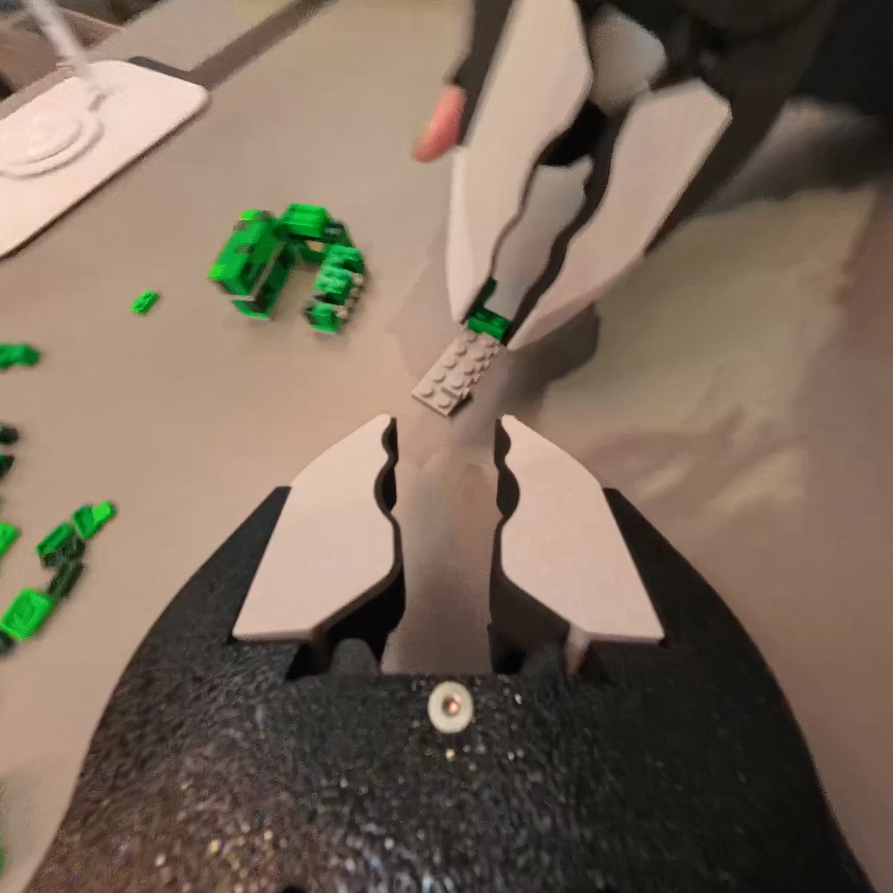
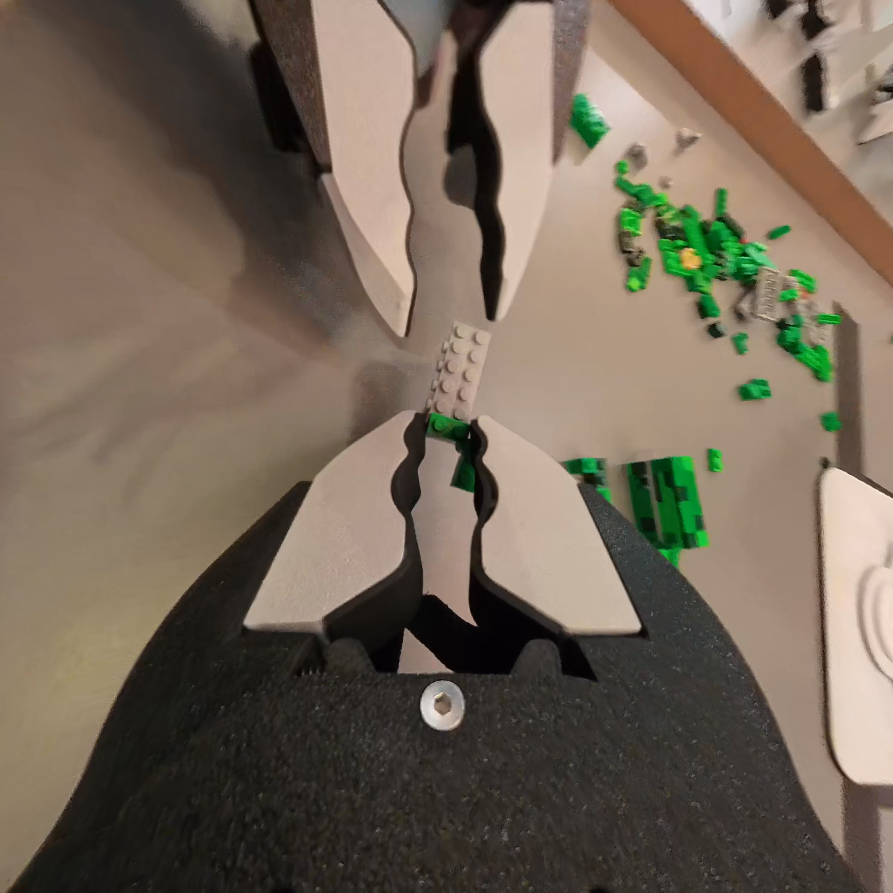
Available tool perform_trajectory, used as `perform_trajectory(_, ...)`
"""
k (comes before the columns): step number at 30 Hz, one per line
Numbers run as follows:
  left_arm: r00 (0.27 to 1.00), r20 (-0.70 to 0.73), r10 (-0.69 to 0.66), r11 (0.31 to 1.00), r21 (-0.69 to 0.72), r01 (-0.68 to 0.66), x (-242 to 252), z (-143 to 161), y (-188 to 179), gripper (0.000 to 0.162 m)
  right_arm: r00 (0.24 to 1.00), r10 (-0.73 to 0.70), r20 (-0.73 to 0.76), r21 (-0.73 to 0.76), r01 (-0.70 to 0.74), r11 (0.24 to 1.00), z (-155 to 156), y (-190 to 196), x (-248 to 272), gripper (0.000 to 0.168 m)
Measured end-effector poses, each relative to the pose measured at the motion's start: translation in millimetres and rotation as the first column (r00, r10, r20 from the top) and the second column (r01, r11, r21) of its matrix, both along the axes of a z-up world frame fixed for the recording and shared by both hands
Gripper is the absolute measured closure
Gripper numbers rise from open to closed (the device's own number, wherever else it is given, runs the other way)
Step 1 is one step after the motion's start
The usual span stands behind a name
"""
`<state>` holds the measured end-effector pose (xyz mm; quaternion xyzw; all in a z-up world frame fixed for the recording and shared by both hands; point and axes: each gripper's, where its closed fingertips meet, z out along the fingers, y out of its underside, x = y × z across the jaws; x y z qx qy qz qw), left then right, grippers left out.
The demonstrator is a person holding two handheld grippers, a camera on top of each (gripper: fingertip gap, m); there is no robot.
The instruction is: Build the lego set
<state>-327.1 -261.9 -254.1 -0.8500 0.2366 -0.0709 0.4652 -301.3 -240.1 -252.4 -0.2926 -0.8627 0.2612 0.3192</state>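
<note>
Loose green bricks [image 2: 715, 270] lie scattered across the beige bench [image 2: 145, 290], thickest toward its far brown edge in the right wrist view, with a few grey pieces among them. A part-built green model [image 1: 285, 266] stands on the bench off to the left in the left wrist view, well apart from both tools; a single small green piece [image 1: 144, 302] lies just beyond it. A white stand base [image 1: 87, 150] sits at the bench's far left corner in that view.

The right tool [image 2: 449, 430] is closed on a small green brick [image 2: 447, 429], pinched at the fingertips. A grey studded plate [image 2: 459, 372] is joined to that brick and sticks out forward from the tips, tilted, its free end pointing at the left tool. A person's fingertip [image 1: 437, 125] shows beside the right tool's body.

The left tool [image 1: 447, 425] stands with its fingers apart and nothing between them, directly facing the right tool. The plate's free end [image 1: 442, 391] lies just ahead of the gap, near the tips but not touching them.

The bench around and beneath the two tools is bare, and the scattered bricks and the model are all off to one side.
</note>
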Motion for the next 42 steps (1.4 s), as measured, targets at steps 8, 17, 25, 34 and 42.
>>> perform_trajectory(8, 0.758, 0.619, 0.206, 0.944, 0.079, -0.321, -16.2, 44.2, 13.8, 0.135, 0.919, -0.158, -0.361, 0.038, 0.183, 0.982, 49.1, 7.2, -27.4, 0.151)
perform_trajectory(17, 0.604, 0.796, 0.038, 0.944, 0.171, -0.284, -2.2, 70.1, 17.4, 0.155, 0.868, -0.131, -0.480, 0.109, 0.207, 0.972, 61.4, 0.1, -29.0, 0.151)
perform_trajectory(25, 0.601, 0.799, 0.034, 0.942, 0.175, -0.285, -3.5, 68.6, 16.7, 0.155, 0.858, -0.156, -0.489, 0.092, 0.229, 0.969, 59.4, -0.2, -30.9, 0.151)
perform_trajectory(34, 0.521, 0.853, 0.021, 0.921, 0.186, -0.342, -10.7, 74.9, 17.7, 0.153, 0.825, -0.173, -0.538, 0.139, 0.290, 0.947, 59.6, -0.5, -33.1, 0.152)
perform_trajectory(42, 0.583, 0.803, 0.121, 0.982, -0.010, -0.190, -24.3, 57.9, 5.9, 0.155, 0.887, -0.119, -0.446, -0.006, 0.130, 0.991, 58.5, 6.0, -20.5, 0.146)
